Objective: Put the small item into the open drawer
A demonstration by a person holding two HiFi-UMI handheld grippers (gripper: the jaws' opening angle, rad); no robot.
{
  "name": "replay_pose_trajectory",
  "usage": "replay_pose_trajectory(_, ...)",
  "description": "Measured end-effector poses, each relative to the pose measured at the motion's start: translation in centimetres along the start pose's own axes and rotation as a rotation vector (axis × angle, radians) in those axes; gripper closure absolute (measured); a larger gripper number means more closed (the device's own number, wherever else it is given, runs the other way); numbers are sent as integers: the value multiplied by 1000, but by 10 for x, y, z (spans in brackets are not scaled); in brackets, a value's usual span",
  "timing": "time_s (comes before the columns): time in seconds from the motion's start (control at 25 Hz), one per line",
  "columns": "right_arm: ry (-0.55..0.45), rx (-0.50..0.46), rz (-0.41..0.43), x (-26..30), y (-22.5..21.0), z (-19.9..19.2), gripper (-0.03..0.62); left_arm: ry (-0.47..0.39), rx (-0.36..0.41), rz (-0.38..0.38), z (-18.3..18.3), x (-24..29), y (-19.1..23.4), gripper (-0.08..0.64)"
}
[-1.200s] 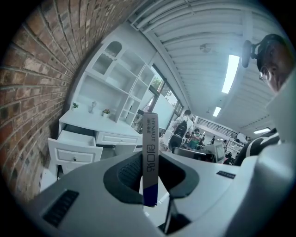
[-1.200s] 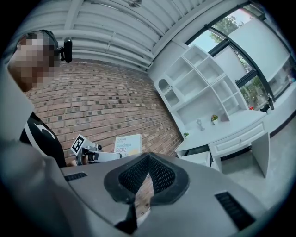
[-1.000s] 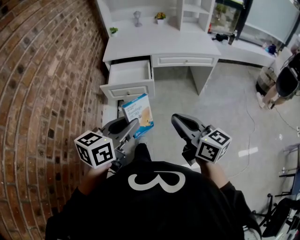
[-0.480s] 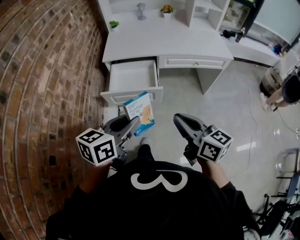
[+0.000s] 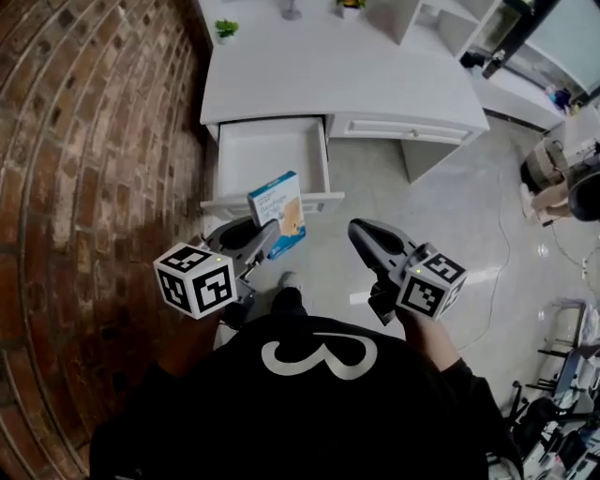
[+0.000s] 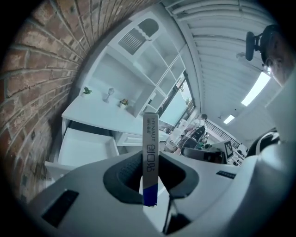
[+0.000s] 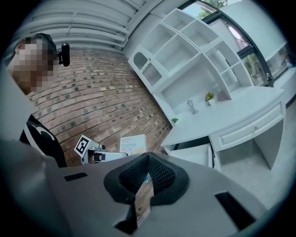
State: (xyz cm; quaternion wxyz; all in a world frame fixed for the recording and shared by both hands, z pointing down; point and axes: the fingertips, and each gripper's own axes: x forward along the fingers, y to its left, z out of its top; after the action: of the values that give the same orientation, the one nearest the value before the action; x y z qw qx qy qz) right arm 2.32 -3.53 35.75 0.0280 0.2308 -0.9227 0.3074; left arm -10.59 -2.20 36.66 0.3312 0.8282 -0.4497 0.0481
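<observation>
Approach | small box [image 5: 278, 212] now nearer the open drawer [image 5: 267, 155] | left gripper [image 5: 266, 246] fingers clamped on it | right gripper [image 5: 360, 232] fingers together, empty | drop-in likely next

One desk [image 5: 337, 75] has two drawers: one open drawer [image 5: 272, 159] at its left end and one shut drawer [image 5: 412, 129] beside it. On the desk stand two plants [image 5: 225, 28] and one glass [image 7: 190, 106]. Before the desk are one box [image 5: 278, 208] and two grippers: left gripper [image 5: 265, 246], right gripper [image 5: 359, 232].
</observation>
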Motion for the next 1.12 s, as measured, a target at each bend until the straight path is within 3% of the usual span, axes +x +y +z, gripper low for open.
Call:
replay_pose_trajectory(0.32,19,19,-25,65,-28,22,583,54,-21,-2,23,33,76,479)
replay_pose_trajectory(0.6,11,23,-65,90,-48,34,583,86,-9,2,41,58,121,479)
replay_pose_trajectory(1.12,24,54,-87,105,-85,30,582,205,-6,52,24,106,179,479)
